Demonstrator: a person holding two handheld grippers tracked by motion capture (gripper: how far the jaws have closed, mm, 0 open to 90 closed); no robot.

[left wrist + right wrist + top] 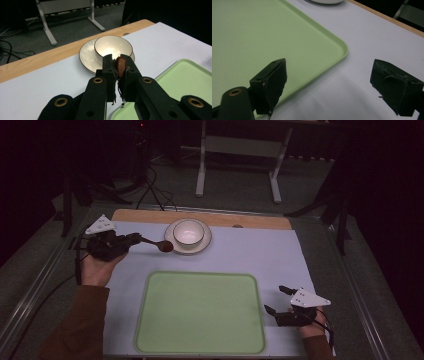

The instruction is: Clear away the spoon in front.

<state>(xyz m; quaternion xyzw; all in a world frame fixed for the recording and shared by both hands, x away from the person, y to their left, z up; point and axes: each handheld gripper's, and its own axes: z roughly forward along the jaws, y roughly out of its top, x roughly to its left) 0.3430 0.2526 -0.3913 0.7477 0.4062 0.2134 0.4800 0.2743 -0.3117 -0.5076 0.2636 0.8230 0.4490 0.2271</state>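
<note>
Brown wooden spoon [156,243] is clamped in the left gripper [131,239], its long axis level and head almost at the bowl [188,232] on its saucer [206,245], while the right gripper [276,300] rests wide apart beside the green tray [200,312].

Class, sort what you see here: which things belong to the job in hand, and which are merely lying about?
In the job:
left gripper, shut on the wooden spoon
bowl
saucer under the bowl

Lying about:
green tray
right gripper, open, beside the tray
white frame beyond the table
</note>
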